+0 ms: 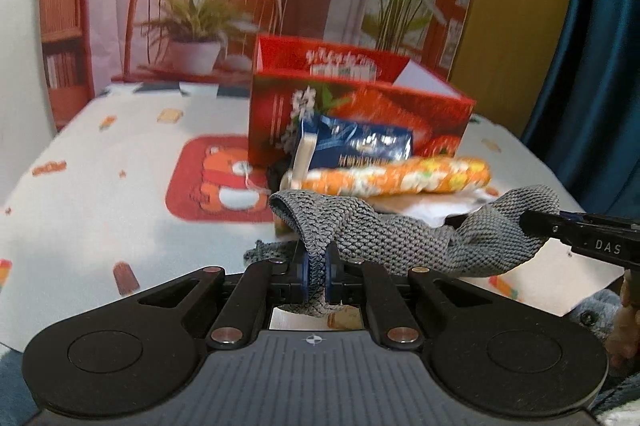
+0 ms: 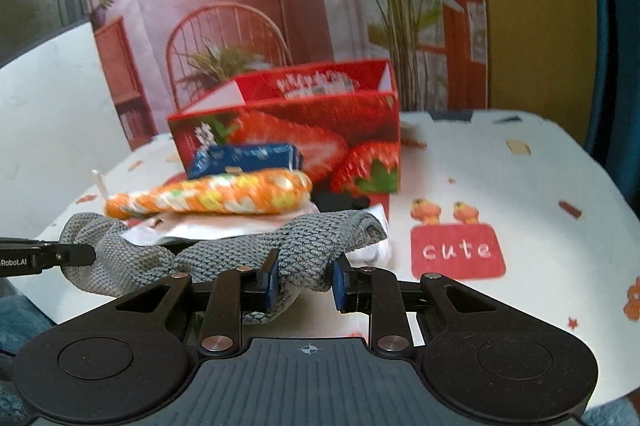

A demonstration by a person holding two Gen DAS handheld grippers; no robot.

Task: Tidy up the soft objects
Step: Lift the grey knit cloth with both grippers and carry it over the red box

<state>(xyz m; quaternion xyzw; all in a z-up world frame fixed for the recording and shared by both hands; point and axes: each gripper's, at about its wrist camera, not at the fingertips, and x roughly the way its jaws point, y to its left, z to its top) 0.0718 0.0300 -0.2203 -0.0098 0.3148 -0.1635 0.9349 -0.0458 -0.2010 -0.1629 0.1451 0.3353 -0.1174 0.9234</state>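
Observation:
A grey knitted cloth point(image 1: 392, 230) stretches between both grippers just above the table. My left gripper point(image 1: 316, 276) is shut on one end of it. My right gripper point(image 2: 305, 280) has its jaws partly apart around the other end of the cloth point(image 2: 304, 250); the cloth bunches between the blue pads. The right gripper's finger also shows in the left wrist view point(image 1: 580, 236). An orange patterned roll point(image 1: 392, 177) lies behind the cloth, and a blue packet point(image 1: 360, 143) leans on the red strawberry box point(image 1: 360, 105).
The table has a white cartoon-print cover point(image 2: 520, 193) with a red "cute" patch point(image 2: 458, 250). White paper point(image 2: 372, 250) lies under the roll. A printed backdrop stands behind the box. A teal curtain point(image 1: 600, 45) hangs at the right.

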